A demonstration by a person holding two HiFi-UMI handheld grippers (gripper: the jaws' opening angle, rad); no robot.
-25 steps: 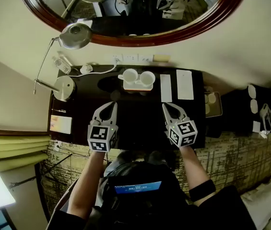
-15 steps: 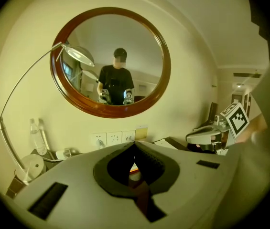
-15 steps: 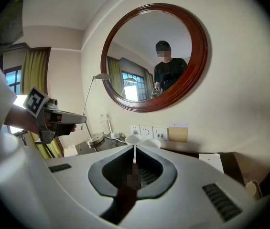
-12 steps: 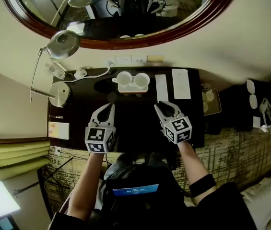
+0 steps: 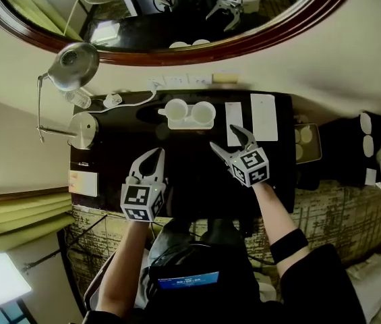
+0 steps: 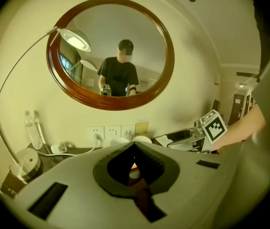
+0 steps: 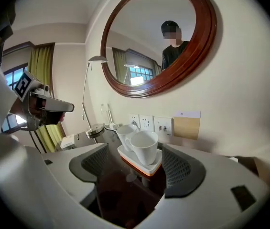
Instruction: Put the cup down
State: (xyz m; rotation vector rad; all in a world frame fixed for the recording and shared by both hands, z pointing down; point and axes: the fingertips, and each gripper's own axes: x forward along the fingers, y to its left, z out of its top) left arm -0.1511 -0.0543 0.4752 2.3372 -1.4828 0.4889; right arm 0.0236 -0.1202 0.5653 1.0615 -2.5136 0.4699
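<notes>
Right hand-held gripper point(image 5: 225, 138) is spread: its jaws have just been opening, and its own view shows nothing pressed between the pads, only the cups standing ahead of the gap and apart from both jaws. Left hand-held gripper point(image 5: 155, 154) is pressed together and empty, hanging over the near part of the tabletop, well short of the cups.

I start from the biggest things. The dark tabletop point(image 5: 190, 174) runs along the wall under an oval wood-framed mirror point(image 5: 257, 36). A desk lamp point(image 5: 74, 63) stands at its left end. Toward the back, near the wall sockets, sits a small white tray point(image 5: 190, 123) with an orange underside. On it two white cups stand upright, side by side and touching or nearly so: one on the left point(image 5: 177, 109) and one on the right point(image 5: 203, 112). In the right gripper view, one cup point(image 7: 144, 147) is nearer those jaws than the other.

As I read it, neither hand-held gripper holds a cup, and which cup is meant I cannot tell. If a cup is to come off the tray onto the tabletop, the whole job remains: reach in, close on it, lift, set it down.
</notes>
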